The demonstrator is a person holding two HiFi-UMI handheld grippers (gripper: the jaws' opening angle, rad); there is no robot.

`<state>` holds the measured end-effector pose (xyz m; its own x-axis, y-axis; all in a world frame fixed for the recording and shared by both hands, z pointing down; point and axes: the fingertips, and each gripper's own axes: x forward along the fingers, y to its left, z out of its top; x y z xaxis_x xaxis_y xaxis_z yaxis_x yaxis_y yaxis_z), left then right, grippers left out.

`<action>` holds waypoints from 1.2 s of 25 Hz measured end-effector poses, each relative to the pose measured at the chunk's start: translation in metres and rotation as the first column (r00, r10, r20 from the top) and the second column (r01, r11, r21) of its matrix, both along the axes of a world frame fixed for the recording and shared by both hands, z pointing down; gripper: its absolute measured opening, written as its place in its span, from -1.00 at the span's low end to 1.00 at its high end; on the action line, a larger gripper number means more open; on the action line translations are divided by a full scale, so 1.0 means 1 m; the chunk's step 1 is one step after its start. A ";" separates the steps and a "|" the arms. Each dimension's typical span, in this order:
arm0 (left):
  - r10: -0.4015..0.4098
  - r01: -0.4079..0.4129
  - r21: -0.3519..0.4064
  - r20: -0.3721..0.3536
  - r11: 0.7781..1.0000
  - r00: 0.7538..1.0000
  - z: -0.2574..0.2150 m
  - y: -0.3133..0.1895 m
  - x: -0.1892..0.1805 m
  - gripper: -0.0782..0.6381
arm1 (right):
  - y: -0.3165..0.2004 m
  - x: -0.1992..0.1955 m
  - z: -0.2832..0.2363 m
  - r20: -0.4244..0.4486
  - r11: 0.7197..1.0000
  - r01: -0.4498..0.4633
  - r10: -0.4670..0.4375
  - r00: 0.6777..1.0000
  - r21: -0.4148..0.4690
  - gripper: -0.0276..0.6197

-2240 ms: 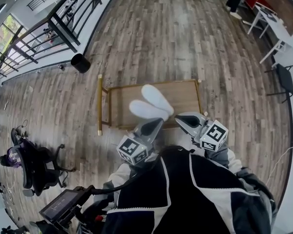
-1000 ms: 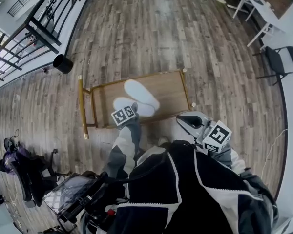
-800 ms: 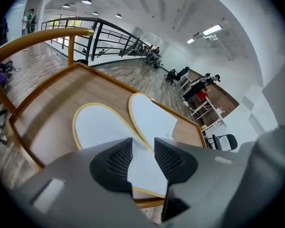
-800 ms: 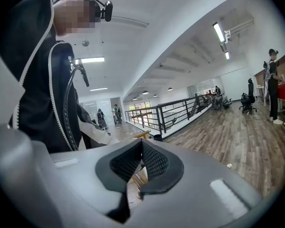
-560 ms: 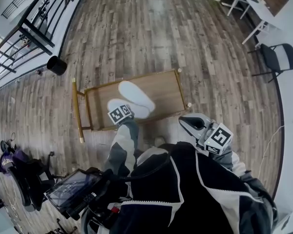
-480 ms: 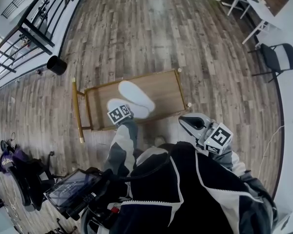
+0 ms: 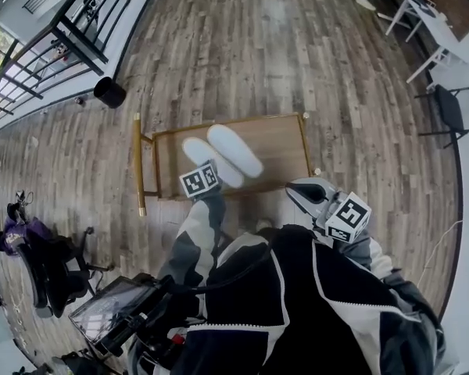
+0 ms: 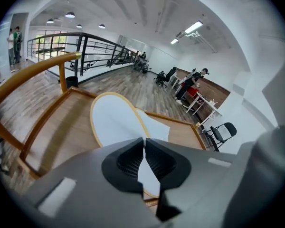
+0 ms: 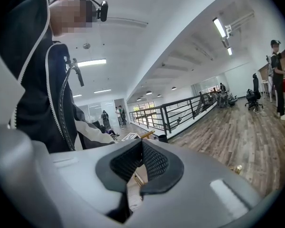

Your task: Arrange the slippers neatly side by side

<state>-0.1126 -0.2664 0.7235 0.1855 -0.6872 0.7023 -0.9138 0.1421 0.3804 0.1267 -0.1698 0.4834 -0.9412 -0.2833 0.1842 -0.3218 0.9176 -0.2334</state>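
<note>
Two white slippers were on the wooden counter (image 7: 281, 143), centre of the head view. They ran upper left to lower right, roughly parallel. Their long edges were touching or just beside each other; couldn't tell which.

Left hand-held gripper (image 7: 209, 170) was at the lower end of the near slipper (image 7: 203, 155), with its marker cube covering that end from above. In its own view, the left hand-held gripper (image 8: 143, 141) had just been closing. The jaws were narrow and the tips almost met. White sole showed in the slot between the pads, so it read as a pinch on the near slipper (image 8: 114, 122). That slipper had a tan rim, filled mid-frame and sat tilted. It overlapped the far slipper (image 8: 154, 127) to its right.

Far slipper (image 7: 234, 150) lay flat, nothing gripping it.

Right hand-held gripper (image 7: 297, 190) was low right of the counter's corner, over the floor and close to the person's jacket. In its own view, the right hand-held gripper (image 9: 142, 146) had its jaws together with nothing between them.

The counter had a raised edge and a wooden handle bar (image 7: 137, 162) on its left side. A black bin (image 7: 109, 92) stood on the floor at upper left, near the railing (image 7: 62, 41). A folding chair (image 7: 461, 112) was at far right.
</note>
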 end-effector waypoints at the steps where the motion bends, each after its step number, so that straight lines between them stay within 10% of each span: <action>1: 0.029 -0.029 0.031 0.014 0.999 0.999 -0.011 -0.002 0.003 -0.70 | -0.001 -0.003 0.000 0.004 1.000 0.010 -0.010 1.000 0.002 -0.90; 9: 0.200 -0.260 0.306 0.215 0.916 0.956 -0.133 0.005 0.025 -0.70 | -0.005 -0.038 -0.005 0.035 0.995 0.102 -0.103 0.994 0.019 -0.90; 22: 0.249 -0.514 0.582 0.475 0.631 0.844 -0.279 0.096 0.091 -0.70 | 0.003 -0.055 -0.009 0.083 0.986 0.165 -0.166 0.983 0.018 -0.90; 30: 0.254 -0.527 0.598 0.483 0.604 0.838 -0.283 0.105 0.101 -0.70 | 0.007 -0.063 -0.011 0.088 0.981 0.192 -0.194 0.977 0.028 -0.90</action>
